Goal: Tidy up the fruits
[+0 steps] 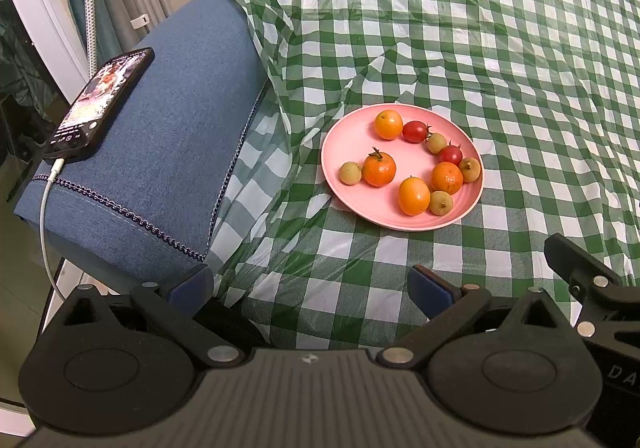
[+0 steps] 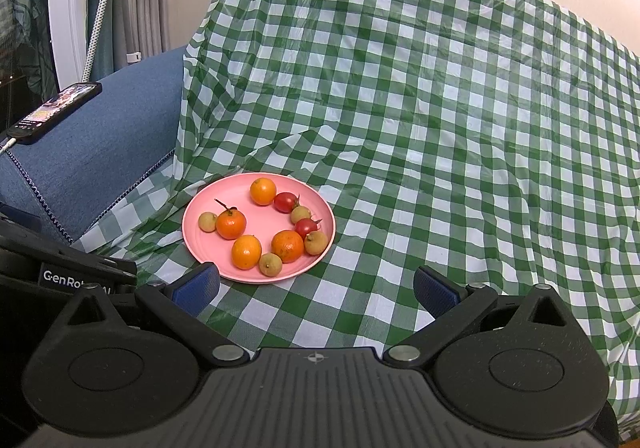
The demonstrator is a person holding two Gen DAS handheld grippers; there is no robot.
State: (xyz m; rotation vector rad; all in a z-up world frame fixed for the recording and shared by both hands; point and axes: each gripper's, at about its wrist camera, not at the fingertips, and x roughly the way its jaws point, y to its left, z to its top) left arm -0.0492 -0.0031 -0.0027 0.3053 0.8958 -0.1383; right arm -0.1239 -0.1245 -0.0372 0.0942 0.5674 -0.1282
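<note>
A pink plate (image 1: pixel 344 151) (image 2: pixel 200 244) lies on the green-checked cloth. It holds several fruits: oranges such as one with a stem (image 1: pixel 379 169) (image 2: pixel 231 224), two red cherry tomatoes (image 1: pixel 415 131) (image 2: pixel 285 202), and small tan longans (image 1: pixel 350 173) (image 2: pixel 207 221). My left gripper (image 1: pixel 316 290) is open and empty, hovering short of the plate's near edge. My right gripper (image 2: pixel 316 288) is open and empty, with its left finger (image 2: pixel 196 286) close to the plate's near rim. The right gripper's body shows at the right edge of the left wrist view (image 1: pixel 592 280).
A blue sofa arm (image 1: pixel 160 151) (image 2: pixel 92 151) lies left of the plate, with a black phone (image 1: pixel 100 103) (image 2: pixel 54 111) on a white charging cable on it. The checked cloth (image 1: pixel 500 67) (image 2: pixel 440 127) rises up the sofa back behind. Curtains hang at the far left.
</note>
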